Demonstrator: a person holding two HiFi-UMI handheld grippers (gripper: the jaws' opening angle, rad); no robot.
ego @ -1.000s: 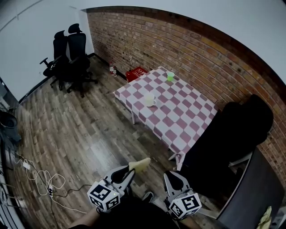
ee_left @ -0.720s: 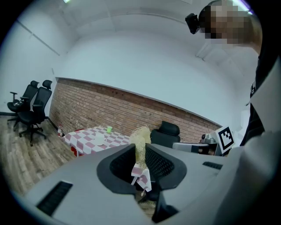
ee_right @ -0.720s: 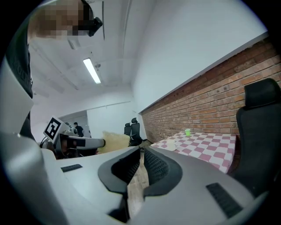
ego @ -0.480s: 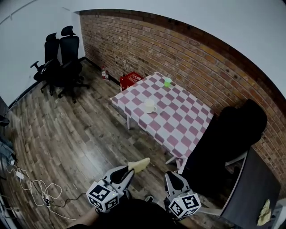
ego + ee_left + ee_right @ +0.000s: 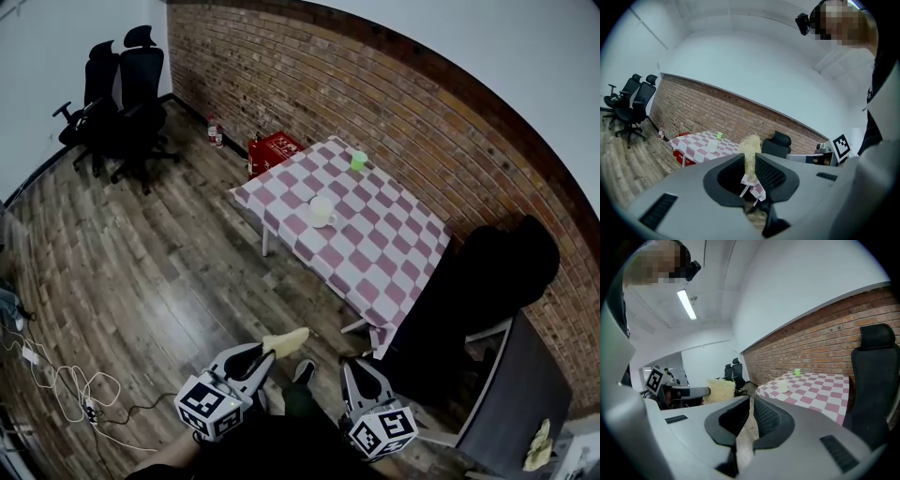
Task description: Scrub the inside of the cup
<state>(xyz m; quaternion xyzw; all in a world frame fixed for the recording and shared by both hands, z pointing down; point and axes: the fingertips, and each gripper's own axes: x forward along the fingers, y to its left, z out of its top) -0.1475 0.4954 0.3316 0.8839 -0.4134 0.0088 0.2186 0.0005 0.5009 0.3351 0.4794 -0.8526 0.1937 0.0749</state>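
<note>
Now nearer the table: left gripper clamps sponge; right gripper closed, empty; cup well apart, scrubbing not begun.

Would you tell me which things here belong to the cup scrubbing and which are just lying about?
For the job: sponge in the left claw, empty shut right claw, white cup or green cup (unclear which), checked table.
Lying about: office chairs, red crate, bottles, floor cables, black chair.
</note>
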